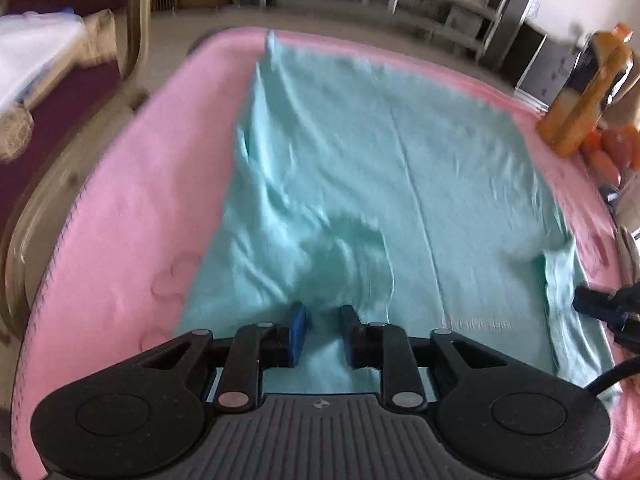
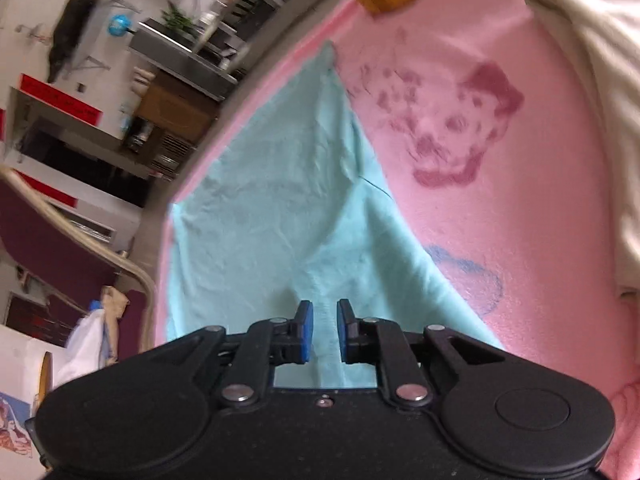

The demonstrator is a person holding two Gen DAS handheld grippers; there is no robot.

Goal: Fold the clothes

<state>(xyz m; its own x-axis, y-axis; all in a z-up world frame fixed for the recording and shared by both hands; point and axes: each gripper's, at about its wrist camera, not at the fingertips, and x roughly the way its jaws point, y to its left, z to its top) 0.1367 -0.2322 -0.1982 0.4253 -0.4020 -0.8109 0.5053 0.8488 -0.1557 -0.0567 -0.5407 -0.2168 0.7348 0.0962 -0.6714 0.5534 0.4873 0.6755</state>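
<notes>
A light teal garment (image 1: pixel 360 184) lies spread over a pink blanket (image 1: pixel 132 216) that covers the table, rumpled along its left side and smoother toward the right, with a straight crease running down its length. The left gripper (image 1: pixel 322 334) sits low at the near edge of the cloth, its blue-padded fingers (image 1: pixel 298 332) a narrow gap apart with teal fabric rising between them; the picture is smeared there, so I cannot tell whether the pads actually pinch the cloth. At the right edge of that view the tip of the right gripper (image 1: pixel 600 308) shows beside a folded-over corner of the garment. Seen from its own camera, the right gripper (image 2: pixel 323 330) likewise has its fingers (image 2: pixel 306 330) set narrowly apart over the teal fabric, which runs away from it to a point near the far edge of the blanket. A dog's face printed in darker pink (image 2: pixel 452 128) shows on the blanket just beside the garment. An orange bottle (image 1: pixel 588 92) stands at the far right corner of the table, and a wooden-framed chair (image 1: pixel 60 128) stands off to the left.
</notes>
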